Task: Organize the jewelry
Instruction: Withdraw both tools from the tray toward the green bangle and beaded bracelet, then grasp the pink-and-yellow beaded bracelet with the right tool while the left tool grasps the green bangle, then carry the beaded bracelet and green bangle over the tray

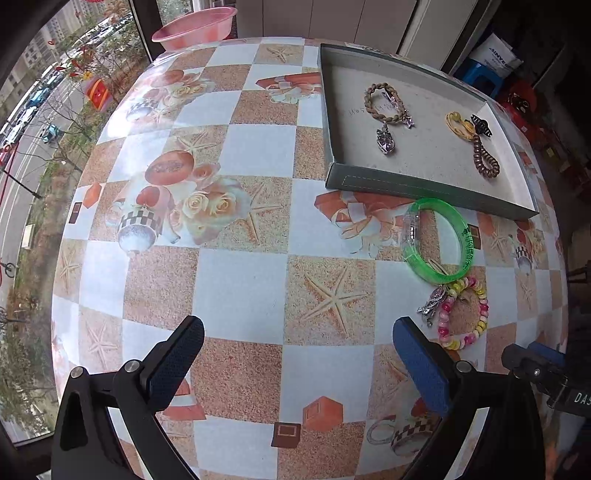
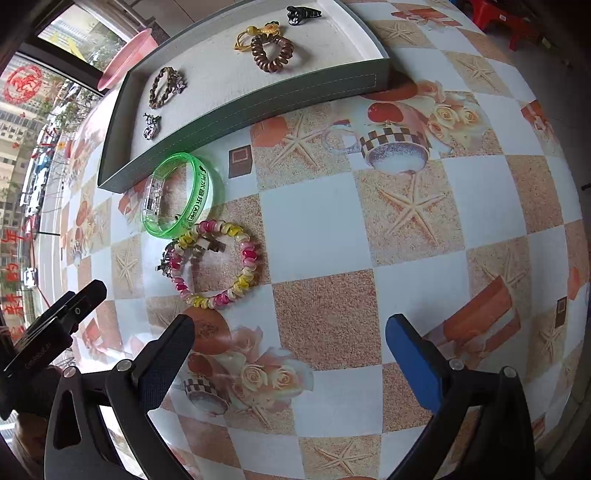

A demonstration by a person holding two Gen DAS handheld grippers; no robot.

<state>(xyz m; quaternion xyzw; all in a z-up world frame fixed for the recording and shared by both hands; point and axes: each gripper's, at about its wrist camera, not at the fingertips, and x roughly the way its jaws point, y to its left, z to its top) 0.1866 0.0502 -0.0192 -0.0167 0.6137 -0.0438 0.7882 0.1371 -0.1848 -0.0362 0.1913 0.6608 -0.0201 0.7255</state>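
On the patterned worktop point(image 1: 240, 295), five pieces are already lying inside the grey tray point(image 1: 406, 184), while a green bangle point(image 2: 184, 195) and a beaded bracelet point(image 2: 218, 266) are waiting just outside it, with the left tool point(image 1: 299, 332) and right tool point(image 2: 290, 328) both hovering released and empty.

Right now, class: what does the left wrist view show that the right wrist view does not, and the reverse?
Only the left wrist view: the left gripper open, a blue stool.
Only the right wrist view: the right gripper open, a red stool.
Both: the tray holding jewelry, the green bangle, the bead bracelet, the pink basin.
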